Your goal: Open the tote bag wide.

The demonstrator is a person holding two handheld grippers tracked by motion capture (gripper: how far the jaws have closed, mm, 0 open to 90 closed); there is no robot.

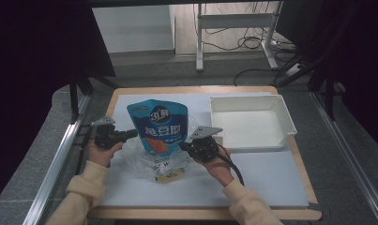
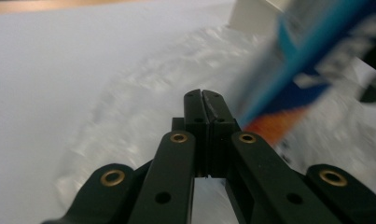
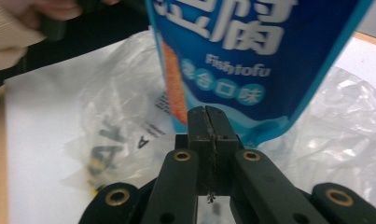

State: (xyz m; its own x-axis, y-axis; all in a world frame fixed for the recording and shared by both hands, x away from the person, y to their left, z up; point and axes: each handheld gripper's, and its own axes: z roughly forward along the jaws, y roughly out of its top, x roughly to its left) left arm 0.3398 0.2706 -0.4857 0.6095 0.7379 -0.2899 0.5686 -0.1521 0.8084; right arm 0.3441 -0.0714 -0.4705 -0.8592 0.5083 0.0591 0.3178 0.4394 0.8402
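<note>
Blue pouch: the blue snack pouch stands upright in the middle of the surface, between the two grippers. Its lower part sits inside the clear plastic bag. In the right gripper view the word "Fishtofu" can be read on its front.
Clear plastic bag: a crumpled clear plastic bag lies on the white mat around the foot of the pouch. Some black and yellow print shows through it on the side near the person.
Left gripper: the left gripper is at the left edge of the pouch, pointing toward it. In the left gripper view its fingers are pressed together. The plastic bag is just behind the tips, but I cannot tell if a fold of film is caught between them.
Right gripper: the right gripper is at the lower right edge of the pouch. In the right gripper view its fingers are together, with the tips just in front of the bottom corner of the pouch. Whether they pinch the film, I cannot tell.
White tray: a white tray stands on the right part of the surface, near the pouch but apart from it.
Surface: a wooden surface covered with a white mat.
</note>
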